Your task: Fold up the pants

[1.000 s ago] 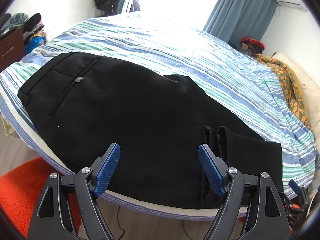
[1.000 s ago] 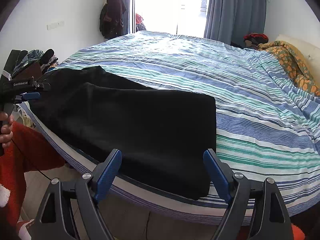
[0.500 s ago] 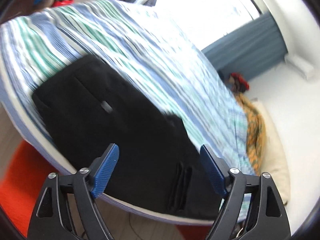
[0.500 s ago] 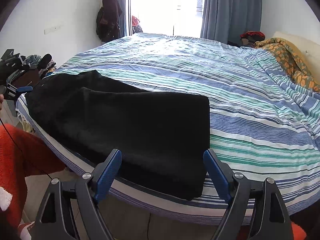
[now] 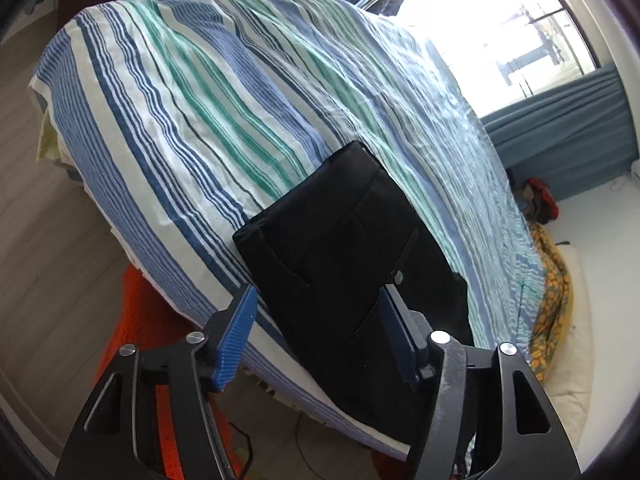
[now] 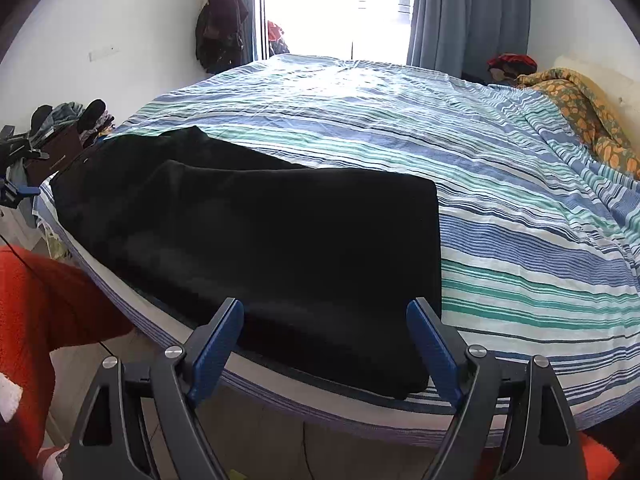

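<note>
Black pants [image 6: 256, 236] lie folded lengthwise along the near edge of the striped bed [image 6: 500, 208]. In the left wrist view the waistband end with a pocket and button [image 5: 352, 248] faces me. My left gripper [image 5: 316, 320] is open and empty, hovering just off the bed edge at the waist end. My right gripper [image 6: 324, 320] is open and empty, hovering just off the bed edge at the leg-hem end. Neither touches the cloth.
An orange rug [image 5: 136, 320] lies on the wood floor below the bed edge. An orange patterned blanket [image 6: 588, 120] is bunched at the bed's right side. Clothes pile on a dresser [image 6: 64, 136] at left. Curtains [image 6: 468, 12] and a bright window stand behind.
My left gripper has swung left and tilted, now facing the waistband end of the pants. My right gripper has barely moved. The pants lie as before.
</note>
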{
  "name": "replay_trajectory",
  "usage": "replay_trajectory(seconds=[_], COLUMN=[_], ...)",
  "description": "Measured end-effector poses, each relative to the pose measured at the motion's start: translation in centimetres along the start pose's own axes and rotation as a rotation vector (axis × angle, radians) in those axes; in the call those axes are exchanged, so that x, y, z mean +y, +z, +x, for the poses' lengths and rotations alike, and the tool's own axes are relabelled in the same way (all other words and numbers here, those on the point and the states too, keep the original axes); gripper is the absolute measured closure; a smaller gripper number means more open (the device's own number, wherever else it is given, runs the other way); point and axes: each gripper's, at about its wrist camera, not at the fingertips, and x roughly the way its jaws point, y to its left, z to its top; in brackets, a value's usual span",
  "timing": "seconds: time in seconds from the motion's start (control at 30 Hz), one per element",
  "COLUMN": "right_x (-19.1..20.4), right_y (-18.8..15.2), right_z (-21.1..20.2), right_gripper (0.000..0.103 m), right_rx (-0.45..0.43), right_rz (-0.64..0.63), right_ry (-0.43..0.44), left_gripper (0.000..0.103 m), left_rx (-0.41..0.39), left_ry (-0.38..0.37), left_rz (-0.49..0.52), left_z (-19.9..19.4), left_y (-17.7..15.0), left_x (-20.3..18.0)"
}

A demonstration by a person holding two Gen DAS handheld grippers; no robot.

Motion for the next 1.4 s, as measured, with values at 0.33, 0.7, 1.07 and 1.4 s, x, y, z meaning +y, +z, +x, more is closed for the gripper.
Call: replay_trajectory(seconds=[0.33,0.7,1.07,1.4], right_x=[-0.6,-0.8,-0.1,-1.1], right_y=[-0.5,-0.7,-1.1,-0.7], right_z=[-0.1,0.1,0.1,-0.3], right_gripper=[0.020,0.020,0.020,0.020], right_rx=[0.010,0.031,0.052,0.016], right_rz=[0.019,0.036,0.006,0.055], right_ry=[-0.008,-0.016,-0.040,-0.017], left_gripper=[0.047,0.045,0.048,0.080], left_rx=[-0.010,-0.014,-0.018,-0.153], left_ry=[0.022,-0.084,-0.363,-0.287], left_rz=[0.011,-0.104,-0.269,0.096], left_z=[-0.4,2.1,4.5,-3.7], left_y=[0.5,0.6,1.5,-1.0], left_x=[0.2,2.8,6.6,-4.2])
